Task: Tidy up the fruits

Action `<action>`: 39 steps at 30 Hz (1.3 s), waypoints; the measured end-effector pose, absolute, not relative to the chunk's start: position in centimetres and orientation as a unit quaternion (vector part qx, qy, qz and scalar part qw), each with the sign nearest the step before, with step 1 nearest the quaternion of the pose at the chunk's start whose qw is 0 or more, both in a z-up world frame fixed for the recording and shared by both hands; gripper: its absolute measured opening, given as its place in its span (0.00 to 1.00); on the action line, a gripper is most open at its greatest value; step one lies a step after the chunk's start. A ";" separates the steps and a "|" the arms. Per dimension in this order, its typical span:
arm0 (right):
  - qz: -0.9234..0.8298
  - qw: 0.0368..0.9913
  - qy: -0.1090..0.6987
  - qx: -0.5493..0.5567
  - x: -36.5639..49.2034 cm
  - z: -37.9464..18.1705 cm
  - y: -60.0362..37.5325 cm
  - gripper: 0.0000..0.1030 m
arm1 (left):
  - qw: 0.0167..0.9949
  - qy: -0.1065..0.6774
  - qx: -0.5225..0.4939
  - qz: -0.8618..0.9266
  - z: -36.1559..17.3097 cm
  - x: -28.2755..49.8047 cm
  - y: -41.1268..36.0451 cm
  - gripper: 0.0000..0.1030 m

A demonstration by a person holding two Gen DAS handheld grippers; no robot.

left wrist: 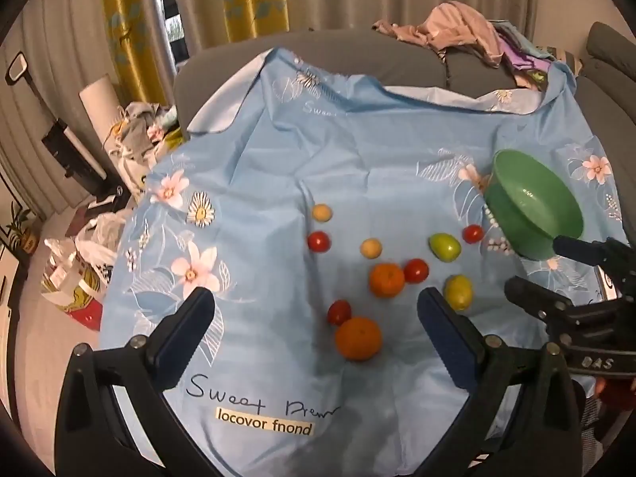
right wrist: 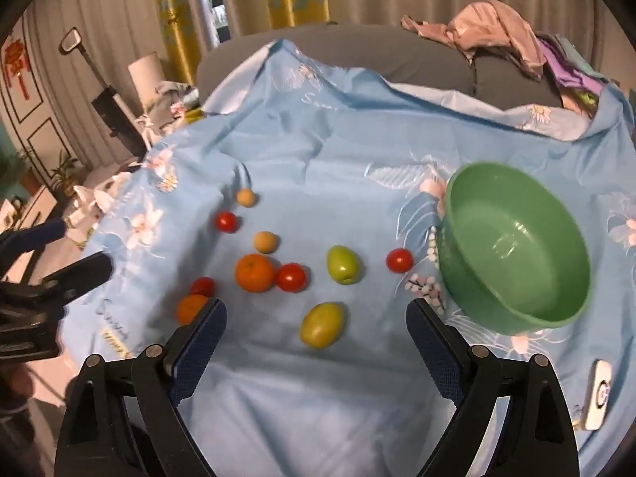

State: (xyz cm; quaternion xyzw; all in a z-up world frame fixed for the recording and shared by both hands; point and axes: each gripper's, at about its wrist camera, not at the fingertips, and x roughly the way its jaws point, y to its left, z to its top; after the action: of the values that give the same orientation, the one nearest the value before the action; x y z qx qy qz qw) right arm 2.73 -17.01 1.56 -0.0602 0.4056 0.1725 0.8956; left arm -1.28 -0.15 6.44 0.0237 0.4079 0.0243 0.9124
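Several fruits lie loose on a light blue flowered cloth point(left wrist: 278, 151): two oranges point(left wrist: 358, 338) point(left wrist: 386, 280), several red tomatoes point(left wrist: 318, 241), two green-yellow fruits point(left wrist: 444, 246) point(left wrist: 458, 291) and two small tan fruits point(left wrist: 371, 247). An empty green bowl point(right wrist: 516, 246) stands at the right; it also shows in the left wrist view point(left wrist: 532, 206). My left gripper point(left wrist: 314, 314) is open and empty above the near orange. My right gripper point(right wrist: 316, 318) is open and empty, with a green-yellow fruit point(right wrist: 322, 324) between its fingers' line of sight.
The cloth covers a grey sofa point(left wrist: 357, 55) with a heap of clothes point(left wrist: 457, 28) on its back. A white remote-like device point(right wrist: 598, 393) lies at the right. Bags and clutter point(left wrist: 79, 262) sit on the floor at the left.
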 end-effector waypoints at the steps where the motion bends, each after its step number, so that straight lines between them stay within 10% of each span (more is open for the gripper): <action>1: 0.170 0.896 0.404 -0.068 2.4 2.2 -16.9 0.90 | 0.913 0.406 0.026 0.024 6.7 -1.3 -0.3 0.99; 39: 0.168 0.905 0.384 -0.077 -0.4 4.2 -16.2 0.90 | 0.920 0.390 0.029 0.007 8.2 -2.4 -1.4 0.99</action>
State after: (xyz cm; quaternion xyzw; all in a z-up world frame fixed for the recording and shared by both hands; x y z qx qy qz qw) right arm -0.36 -16.16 4.21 -0.0765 0.3836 0.1685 0.9048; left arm -2.39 -1.41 8.24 0.0293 0.3900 0.0066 0.9203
